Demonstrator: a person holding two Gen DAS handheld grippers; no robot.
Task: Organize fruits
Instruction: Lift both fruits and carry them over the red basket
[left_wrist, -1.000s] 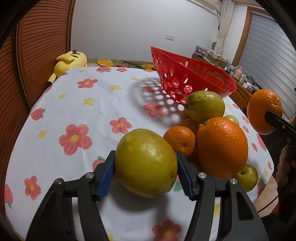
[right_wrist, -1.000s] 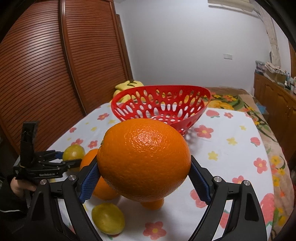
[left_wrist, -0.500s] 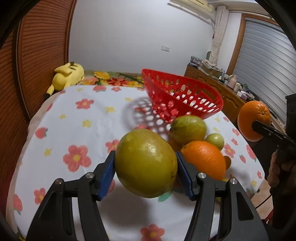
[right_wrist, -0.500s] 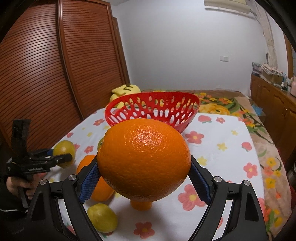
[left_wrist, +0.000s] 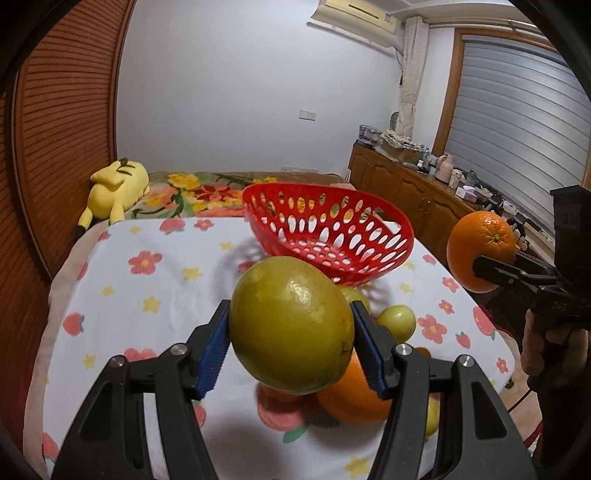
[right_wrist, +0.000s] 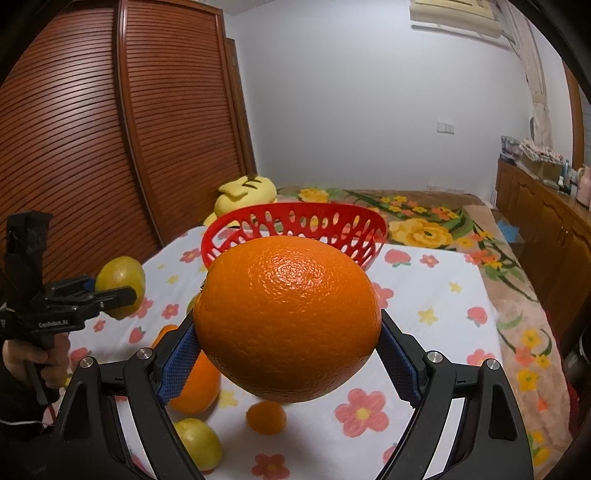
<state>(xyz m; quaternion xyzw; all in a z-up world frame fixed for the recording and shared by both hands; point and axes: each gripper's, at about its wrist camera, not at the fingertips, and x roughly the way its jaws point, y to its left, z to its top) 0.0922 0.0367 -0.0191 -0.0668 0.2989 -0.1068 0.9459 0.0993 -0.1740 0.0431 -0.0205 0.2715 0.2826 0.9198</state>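
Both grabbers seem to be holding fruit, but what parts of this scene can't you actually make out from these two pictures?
- Basket floor: left view shows most of it bare, the rest behind its near wall; in the right view the orange covers it.
- Fruit pile on the table: partly behind the green fruit and left gripper, so no sure count.
- Right gripper: the tabletop straight ahead is blocked.
- Sideboard clutter: too small to identify.

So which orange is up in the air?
The big orange clamped in the right hand-held gripper. The other big orange and the tiny one lie on the tablecloth.
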